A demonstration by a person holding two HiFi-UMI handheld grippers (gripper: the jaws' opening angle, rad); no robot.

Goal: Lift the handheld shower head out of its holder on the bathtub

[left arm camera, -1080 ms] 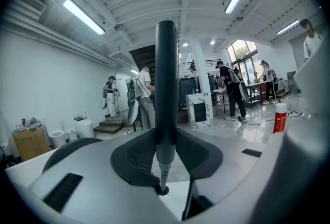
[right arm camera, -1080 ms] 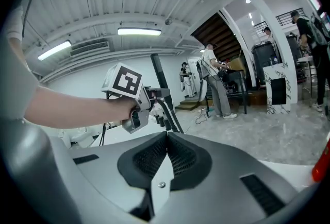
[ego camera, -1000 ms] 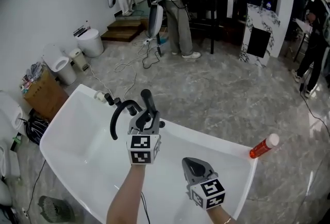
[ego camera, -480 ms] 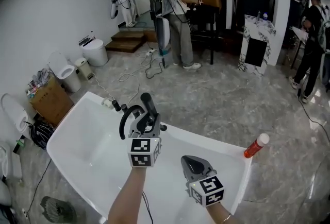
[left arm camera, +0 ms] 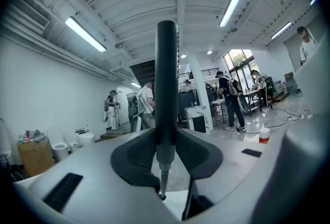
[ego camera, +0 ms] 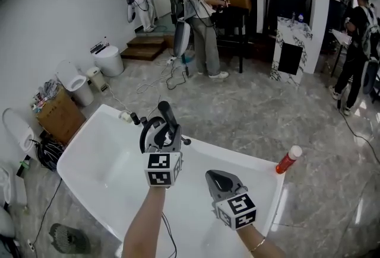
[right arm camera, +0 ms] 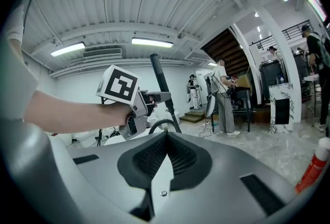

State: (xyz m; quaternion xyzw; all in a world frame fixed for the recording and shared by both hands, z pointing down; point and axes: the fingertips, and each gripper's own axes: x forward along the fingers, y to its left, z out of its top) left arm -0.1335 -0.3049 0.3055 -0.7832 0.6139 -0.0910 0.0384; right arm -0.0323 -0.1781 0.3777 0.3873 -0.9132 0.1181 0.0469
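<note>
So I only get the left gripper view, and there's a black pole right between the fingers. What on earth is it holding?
Observer: A handheld shower head. The head view shows its black hose looping down toward a white bathtub.
Operator: Is it out of its holder?
Observer: It looks so. The left gripper holds it above the black fittings on the rim, apart from them.
Operator: And the other gripper?
Observer: The right gripper hangs over the tub, fingers together with nothing between them.
</note>
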